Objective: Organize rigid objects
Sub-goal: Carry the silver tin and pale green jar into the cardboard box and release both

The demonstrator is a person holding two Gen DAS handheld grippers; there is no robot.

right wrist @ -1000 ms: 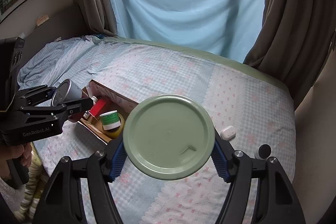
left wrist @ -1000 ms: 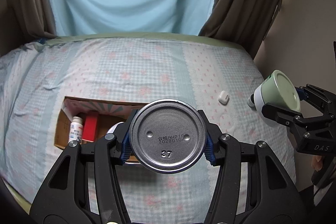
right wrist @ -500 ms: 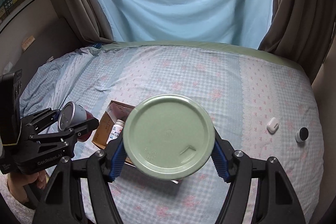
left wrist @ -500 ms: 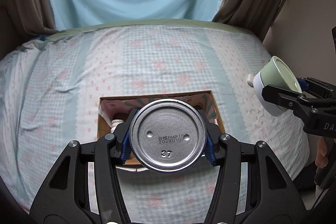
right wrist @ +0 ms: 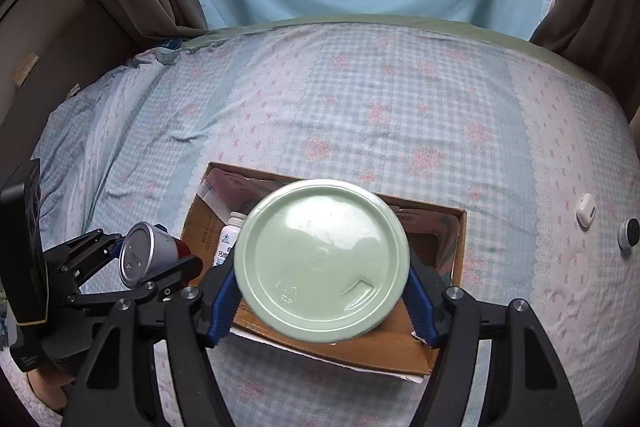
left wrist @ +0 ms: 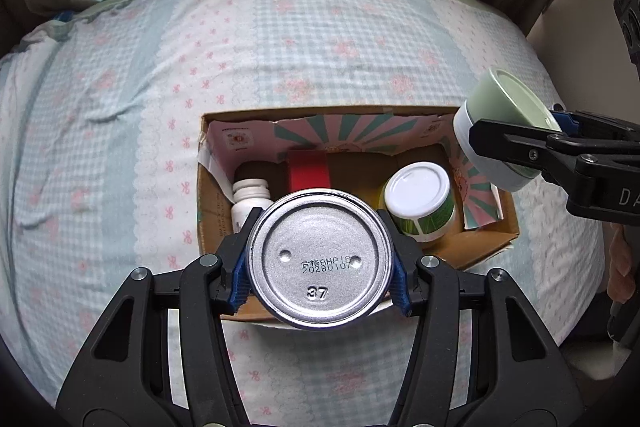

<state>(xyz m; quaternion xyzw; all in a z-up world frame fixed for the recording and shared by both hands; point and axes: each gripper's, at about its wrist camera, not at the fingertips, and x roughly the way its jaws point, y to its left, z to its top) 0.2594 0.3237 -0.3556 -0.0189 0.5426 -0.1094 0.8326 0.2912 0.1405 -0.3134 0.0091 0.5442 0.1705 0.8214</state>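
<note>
Above the cardboard box [left wrist: 488,251], left gripper [left wrist: 320,263] clamps a rigid, slippery metal can [left wrist: 320,259] sidewall; right gripper [right wrist: 322,273] pinches a light green-lidded jar [right wrist: 322,261].

Left gripper [left wrist: 320,263] at lower centre of its view, pads clamped on a metal can [left wrist: 320,259]. Right gripper [right wrist: 322,273] at lower centre of its view, clamped on a green-lidded jar [right wrist: 322,267]. Both pitched steeply down.

"37" and a stamped date code on the metal can's base [left wrist: 320,261].
</note>
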